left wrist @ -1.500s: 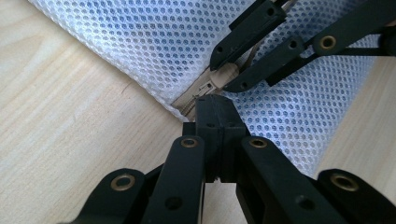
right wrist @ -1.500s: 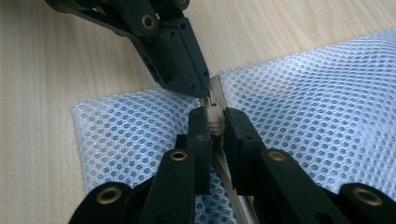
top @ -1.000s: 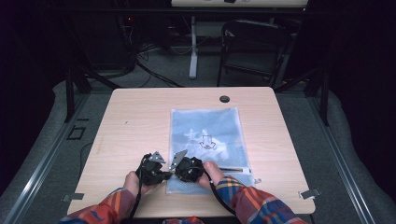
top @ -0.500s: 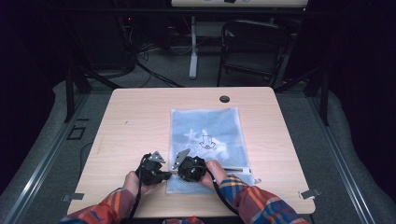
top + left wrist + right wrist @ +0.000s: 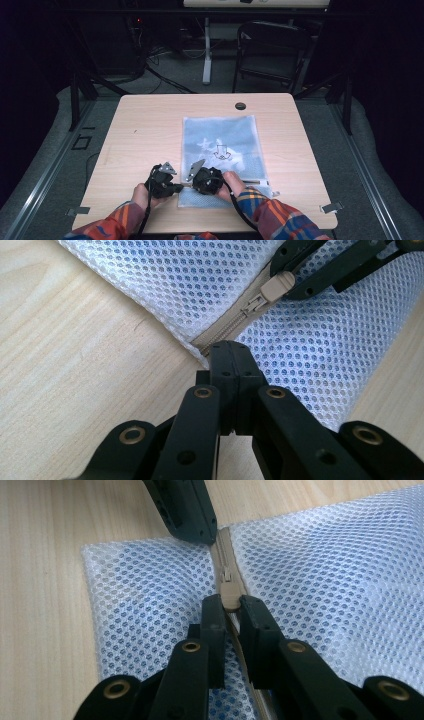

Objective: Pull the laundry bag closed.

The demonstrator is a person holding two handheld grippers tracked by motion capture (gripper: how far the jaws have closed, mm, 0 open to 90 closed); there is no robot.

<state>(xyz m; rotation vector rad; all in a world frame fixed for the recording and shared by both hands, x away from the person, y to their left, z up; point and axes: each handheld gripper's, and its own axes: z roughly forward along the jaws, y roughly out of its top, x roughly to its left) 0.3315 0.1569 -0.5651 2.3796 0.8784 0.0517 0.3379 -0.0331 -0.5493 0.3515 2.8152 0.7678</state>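
A white mesh bag [image 5: 220, 145] with blue contents lies flat on the wooden table [image 5: 145, 130], its zipped end toward the person. My left gripper [image 5: 230, 347] is shut on the bag's edge at the end of the beige zip [image 5: 220, 332]. In the high view the left gripper [image 5: 181, 187] sits at the bag's near left corner. Just to its right, my right gripper [image 5: 194, 185] is closed as well. The right gripper [image 5: 231, 602] is shut on the beige zip pull [image 5: 230, 595], a short way from the left gripper [image 5: 192, 515]. The zip pull [image 5: 277, 286] is pinched between black fingertips.
A round cable hole [image 5: 240, 106] sits near the table's far edge. A dark chair [image 5: 272, 50] and a desk leg [image 5: 206, 50] stand beyond the table. Metal clips [image 5: 332, 206] mark the front corners. Bare tabletop lies left of the bag.
The right gripper has crept very slightly to the right with the zip pull. The left gripper holds its place.
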